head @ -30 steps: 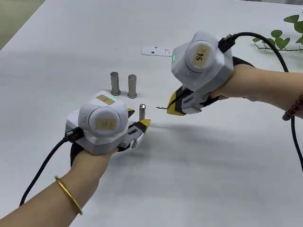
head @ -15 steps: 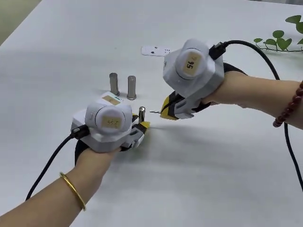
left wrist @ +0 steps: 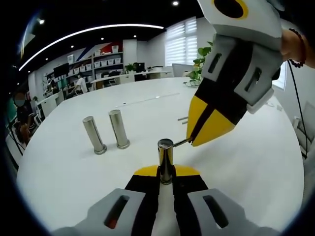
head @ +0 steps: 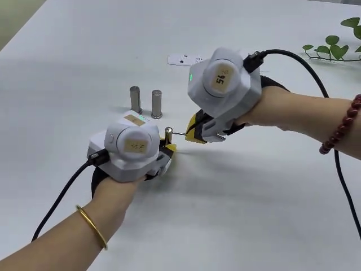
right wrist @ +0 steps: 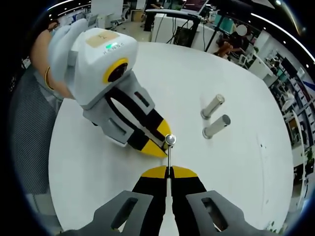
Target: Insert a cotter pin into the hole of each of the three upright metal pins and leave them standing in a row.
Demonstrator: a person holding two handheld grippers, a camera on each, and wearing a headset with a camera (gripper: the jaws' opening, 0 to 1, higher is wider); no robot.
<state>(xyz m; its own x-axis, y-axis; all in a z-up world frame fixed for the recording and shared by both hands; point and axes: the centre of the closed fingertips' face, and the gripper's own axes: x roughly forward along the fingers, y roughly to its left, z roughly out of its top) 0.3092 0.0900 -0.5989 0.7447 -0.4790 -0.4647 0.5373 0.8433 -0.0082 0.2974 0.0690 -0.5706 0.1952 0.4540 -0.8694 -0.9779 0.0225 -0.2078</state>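
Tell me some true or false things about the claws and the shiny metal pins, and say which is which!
1. The left claw grips one metal pin standing upright. True.
2. The two other pins lie flat on the table. False: both stand upright, side by side.
3. The right claw holds a thin cotter pin pointed at the gripped pin's top. True.
4. The right claw is wide open and empty. False: it is shut on the cotter pin.
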